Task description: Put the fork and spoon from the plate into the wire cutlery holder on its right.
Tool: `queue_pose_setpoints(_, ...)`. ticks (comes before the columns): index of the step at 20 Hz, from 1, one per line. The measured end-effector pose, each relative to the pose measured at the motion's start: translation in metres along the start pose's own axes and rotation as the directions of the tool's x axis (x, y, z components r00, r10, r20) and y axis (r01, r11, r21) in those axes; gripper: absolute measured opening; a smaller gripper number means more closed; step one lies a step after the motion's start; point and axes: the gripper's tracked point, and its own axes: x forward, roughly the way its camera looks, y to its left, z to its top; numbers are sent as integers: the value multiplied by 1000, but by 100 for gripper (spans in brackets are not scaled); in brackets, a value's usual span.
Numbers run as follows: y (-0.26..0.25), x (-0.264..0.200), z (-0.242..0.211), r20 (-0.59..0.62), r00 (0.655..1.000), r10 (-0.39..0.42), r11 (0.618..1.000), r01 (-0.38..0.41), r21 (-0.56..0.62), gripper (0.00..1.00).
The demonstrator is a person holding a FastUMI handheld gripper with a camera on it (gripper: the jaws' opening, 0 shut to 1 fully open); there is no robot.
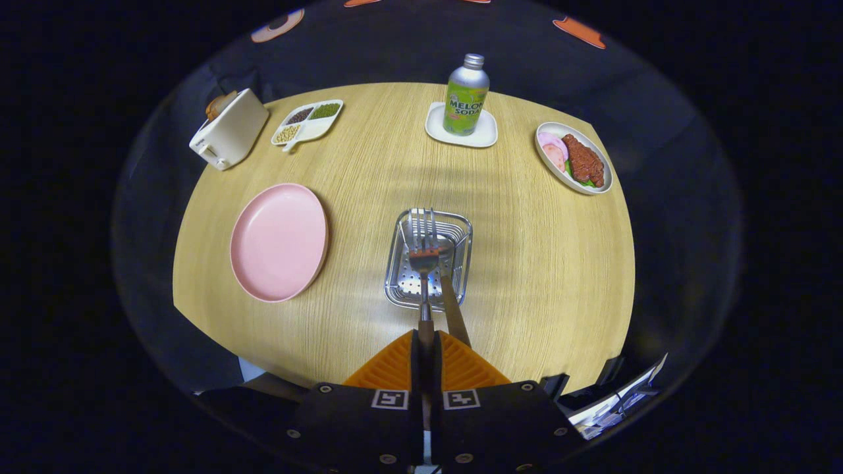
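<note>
- Left of the holder, the plate (279, 241) lies bare on the desk (540, 263)
- Straight ahead, the tool (426, 349) is clamped on the fork (424, 263), tines over the holder (429, 260), handle along the fingers
- Just right, the spoon (450, 289) leans inside

Pink plate (279, 241); pale wood-grain table (540, 263); ribbed orange tongs (427, 345) clasping silver fork (423, 263); green soda bottle (466, 95).

Steel fork (424, 263) and spoon (452, 289) point into the wire cutlery holder (461, 227); bare pink plate (278, 241) lies left of it.
</note>
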Motion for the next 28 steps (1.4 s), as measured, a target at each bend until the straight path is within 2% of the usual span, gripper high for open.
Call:
queue_pose_setpoints(4,-1,6,-3,-83,997,-1,997,-5,-81,5)
queue_pose_setpoints(9,0,11,1,-171,984,48,999,-49,-1,5)
queue_pose_setpoints(15,0,15,21,-137,987,81,994,-70,87,9)
queue_pose_setpoints(17,2,14,30,-87,992,87,991,-77,112,10)
queue_pose_setpoints(20,-3,3,53,54,996,65,989,-71,126,10)
queue_pose_setpoints(23,-11,-21,81,229,973,17,990,-49,135,12)
queue_pose_setpoints(26,-25,-63,110,419,907,-43,988,-24,153,12)
queue_pose_setpoints(28,-34,-100,130,553,830,-79,986,-16,165,11)
